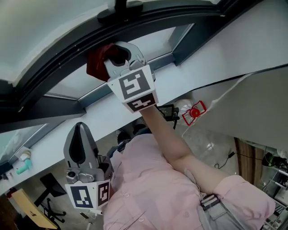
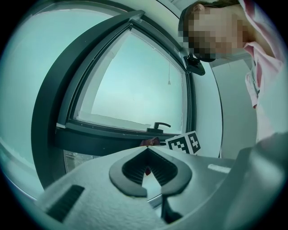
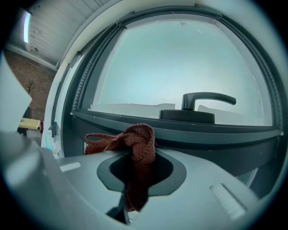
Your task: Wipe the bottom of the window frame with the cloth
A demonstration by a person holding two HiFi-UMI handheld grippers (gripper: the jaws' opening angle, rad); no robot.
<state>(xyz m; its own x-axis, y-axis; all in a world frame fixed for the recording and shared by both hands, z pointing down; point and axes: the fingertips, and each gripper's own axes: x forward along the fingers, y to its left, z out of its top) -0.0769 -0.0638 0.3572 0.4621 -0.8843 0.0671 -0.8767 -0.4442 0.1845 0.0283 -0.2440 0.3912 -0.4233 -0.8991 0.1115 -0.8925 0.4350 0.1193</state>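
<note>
A dark red knitted cloth (image 1: 96, 61) is bunched against the lower rail of the dark grey window frame (image 1: 49, 67), just below the window handle (image 1: 119, 8). My right gripper (image 1: 118, 52) is raised to that rail and shut on the cloth (image 3: 138, 148), which hangs down between its pads. In the right gripper view the frame's bottom rail (image 3: 211, 131) and the handle (image 3: 208, 101) lie straight ahead. My left gripper (image 1: 81, 131) hangs low at the left, shut and empty. In the left gripper view (image 2: 146, 152) it faces the window, with the cloth (image 2: 151, 141) just over its tips.
A white sill (image 1: 49, 150) runs under the window. A red-and-white object (image 1: 194, 112) and a clear plastic bag (image 1: 202, 139) lie below it on the right. A teal bottle (image 1: 23, 164) stands at the far left. The person's pink-sleeved arm (image 1: 180, 152) reaches up the middle.
</note>
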